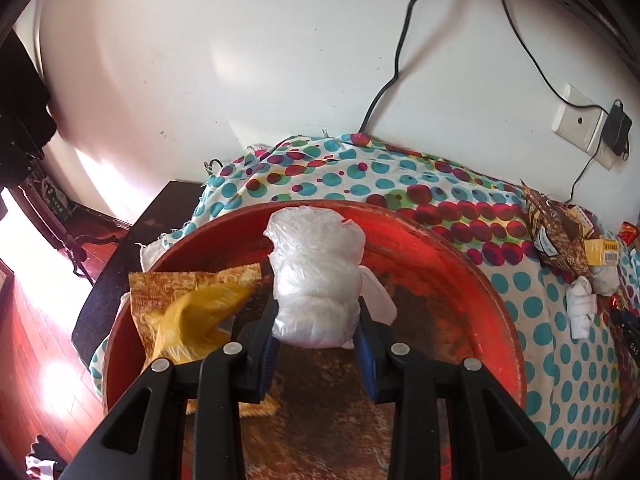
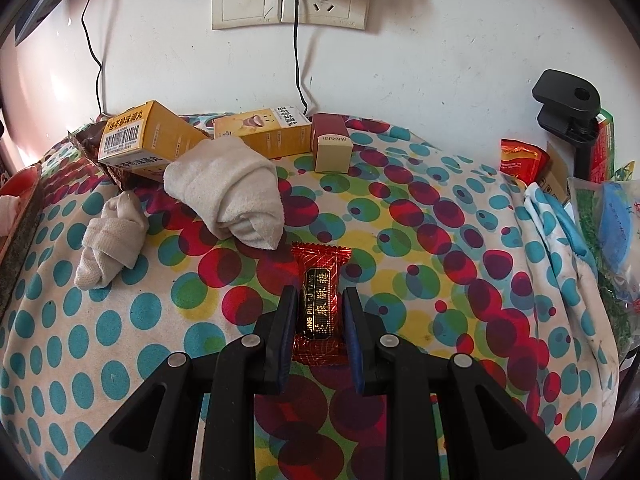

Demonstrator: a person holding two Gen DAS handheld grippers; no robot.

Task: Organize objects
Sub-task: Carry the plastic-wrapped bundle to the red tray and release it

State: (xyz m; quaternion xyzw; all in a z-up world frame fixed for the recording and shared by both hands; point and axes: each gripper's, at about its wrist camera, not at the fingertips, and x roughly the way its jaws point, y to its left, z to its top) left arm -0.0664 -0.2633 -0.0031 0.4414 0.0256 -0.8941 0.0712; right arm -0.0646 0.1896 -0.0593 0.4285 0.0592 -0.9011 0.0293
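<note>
Two grippers, two things held

Both grippers are squeezing something. The left gripper (image 1: 316, 320) pinches a white plastic bundle (image 1: 316, 268) over the red tray (image 1: 460, 264). A yellow bag (image 1: 192, 312) lies in the tray at 9 o'clock from the bundle. The right gripper (image 2: 318, 312) is closed on a red candy (image 2: 320, 304), which seems to rest on the dotted cloth (image 2: 120, 340), though that is hard to see. A rolled sock (image 2: 232, 196) lies at 11 o'clock from the candy.

"MARUBI" on small box (image 2: 333, 148); candy wrapper (image 2: 321, 304) (partly "PIN SU TANG")
</note>
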